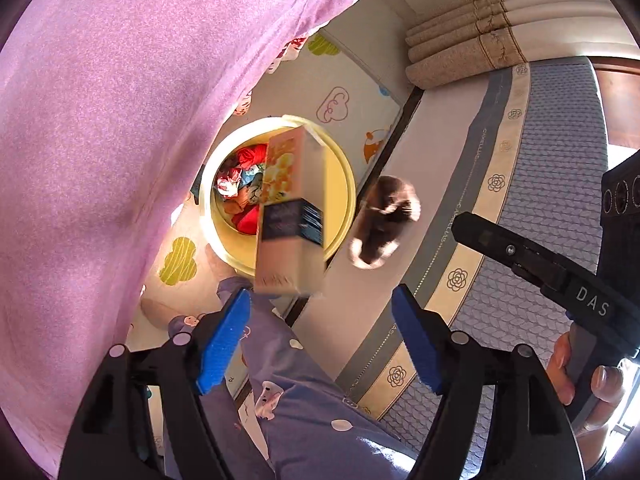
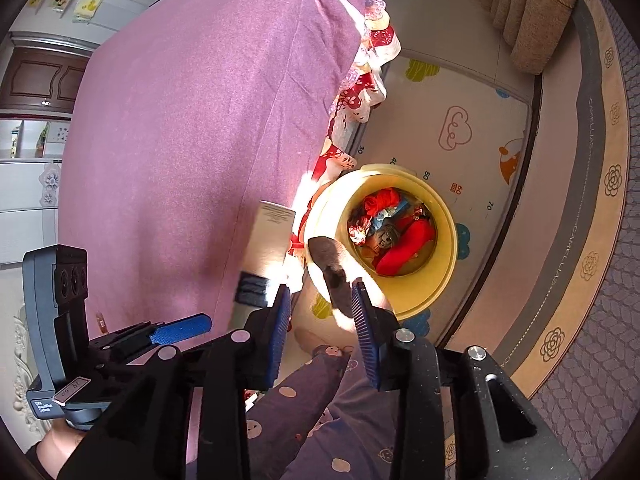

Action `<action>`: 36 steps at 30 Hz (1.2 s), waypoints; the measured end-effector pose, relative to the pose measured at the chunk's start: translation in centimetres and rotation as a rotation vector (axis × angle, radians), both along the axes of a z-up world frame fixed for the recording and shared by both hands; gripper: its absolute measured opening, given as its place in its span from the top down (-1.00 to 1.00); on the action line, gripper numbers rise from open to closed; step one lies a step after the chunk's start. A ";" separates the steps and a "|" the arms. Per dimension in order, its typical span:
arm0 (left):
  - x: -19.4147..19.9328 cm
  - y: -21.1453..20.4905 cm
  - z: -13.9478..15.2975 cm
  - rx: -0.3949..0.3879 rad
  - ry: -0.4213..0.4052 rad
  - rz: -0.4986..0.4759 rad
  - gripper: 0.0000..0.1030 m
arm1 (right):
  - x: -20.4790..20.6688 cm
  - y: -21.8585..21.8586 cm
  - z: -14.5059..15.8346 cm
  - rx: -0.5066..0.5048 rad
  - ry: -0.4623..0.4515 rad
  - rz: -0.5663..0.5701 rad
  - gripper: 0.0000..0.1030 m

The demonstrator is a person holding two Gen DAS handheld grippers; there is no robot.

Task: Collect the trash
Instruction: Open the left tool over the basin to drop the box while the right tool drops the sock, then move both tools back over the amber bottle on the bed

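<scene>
A yellow round bin [image 1: 344, 184] [image 2: 444, 216] stands on the floor mat below me, holding red and coloured wrappers [image 2: 400, 248]. My left gripper [image 1: 320, 296] is open above it. Just past its blue pads a peach and dark blue carton [image 1: 292, 216] [image 2: 268, 248] hangs blurred in the air over the bin, touching neither pad. My right gripper [image 2: 322, 286] is open a little. A dark and white scrap [image 2: 332, 276] [image 1: 384, 220] lies blurred between and beyond its fingertips, over the bin's rim; neither pad presses on it.
A pink-covered bed [image 1: 120, 120] [image 2: 180, 140] fills the left side. A grey patterned mattress [image 1: 560, 160] runs along the right, with beige rolled curtains [image 1: 460, 52] at the back. The person's purple dotted trouser leg [image 1: 304, 400] [image 2: 320, 420] stands beside the bin.
</scene>
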State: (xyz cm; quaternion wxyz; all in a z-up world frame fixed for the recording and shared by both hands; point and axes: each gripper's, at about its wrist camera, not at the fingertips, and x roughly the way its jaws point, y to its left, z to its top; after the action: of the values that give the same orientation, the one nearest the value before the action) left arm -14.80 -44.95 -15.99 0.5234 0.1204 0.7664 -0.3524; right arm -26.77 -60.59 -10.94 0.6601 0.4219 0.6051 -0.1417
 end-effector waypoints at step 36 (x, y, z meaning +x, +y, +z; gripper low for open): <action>8.6 21.9 6.2 -0.061 -0.144 0.670 -0.41 | 20.6 18.0 4.5 -0.009 -0.126 0.628 0.37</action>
State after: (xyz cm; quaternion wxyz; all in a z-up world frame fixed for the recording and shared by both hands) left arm -6.19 -23.04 -9.78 0.6661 -0.1291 0.7136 -0.1744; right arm -6.16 -42.57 -6.48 0.7098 0.2195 0.6628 0.0926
